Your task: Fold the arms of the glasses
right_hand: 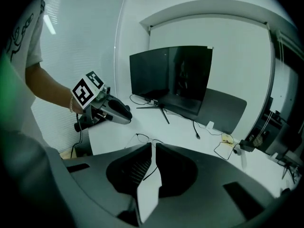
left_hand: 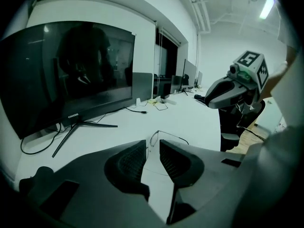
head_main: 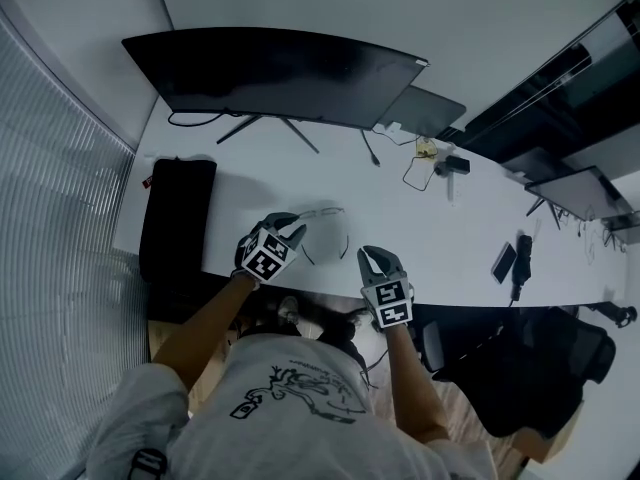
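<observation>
Monitor (head_main: 270, 73) beyond glasses (head_main: 318, 213) (loose cables (head_main: 408, 175) further right)

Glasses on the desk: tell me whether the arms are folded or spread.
Spread. The glasses lie on the desk with both thin arms stretched out from the front toward the near edge.

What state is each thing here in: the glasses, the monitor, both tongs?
Glasses: lying on the table, arms unfolded.
Monitor: screen dark.
Left tongs: jaws slightly apart, gripping nothing.
Right tongs: jaws slightly apart, gripping nothing.
</observation>
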`<action>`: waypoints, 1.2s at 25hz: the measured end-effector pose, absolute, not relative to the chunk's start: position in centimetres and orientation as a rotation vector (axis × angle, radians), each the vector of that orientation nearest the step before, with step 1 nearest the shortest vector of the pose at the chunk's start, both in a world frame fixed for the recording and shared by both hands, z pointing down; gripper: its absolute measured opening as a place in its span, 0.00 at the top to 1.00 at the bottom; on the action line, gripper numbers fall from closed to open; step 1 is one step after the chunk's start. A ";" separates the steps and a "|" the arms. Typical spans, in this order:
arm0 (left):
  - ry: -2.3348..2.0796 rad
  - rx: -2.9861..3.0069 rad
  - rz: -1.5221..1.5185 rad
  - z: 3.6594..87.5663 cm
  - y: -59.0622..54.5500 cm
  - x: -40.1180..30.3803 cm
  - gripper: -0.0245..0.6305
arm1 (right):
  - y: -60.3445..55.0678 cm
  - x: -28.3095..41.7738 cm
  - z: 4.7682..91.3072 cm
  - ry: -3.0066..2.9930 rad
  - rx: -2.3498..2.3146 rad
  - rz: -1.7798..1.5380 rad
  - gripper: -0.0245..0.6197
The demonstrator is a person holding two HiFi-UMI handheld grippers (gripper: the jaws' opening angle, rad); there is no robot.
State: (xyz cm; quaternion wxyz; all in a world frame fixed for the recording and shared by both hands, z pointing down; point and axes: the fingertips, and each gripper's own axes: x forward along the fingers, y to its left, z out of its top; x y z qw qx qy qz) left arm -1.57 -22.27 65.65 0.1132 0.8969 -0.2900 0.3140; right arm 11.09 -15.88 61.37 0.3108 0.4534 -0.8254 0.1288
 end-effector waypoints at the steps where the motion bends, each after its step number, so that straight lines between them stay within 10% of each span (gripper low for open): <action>1: -0.843 2.627 0.943 66.3 -22.5 -1.4 0.81 | -16.1 11.3 62.1 -2.169 1.191 0.348 0.90; 30: -0.705 2.463 1.155 76.4 -26.5 -0.3 0.85 | -18.4 14.0 77.5 -1.965 1.039 0.533 0.93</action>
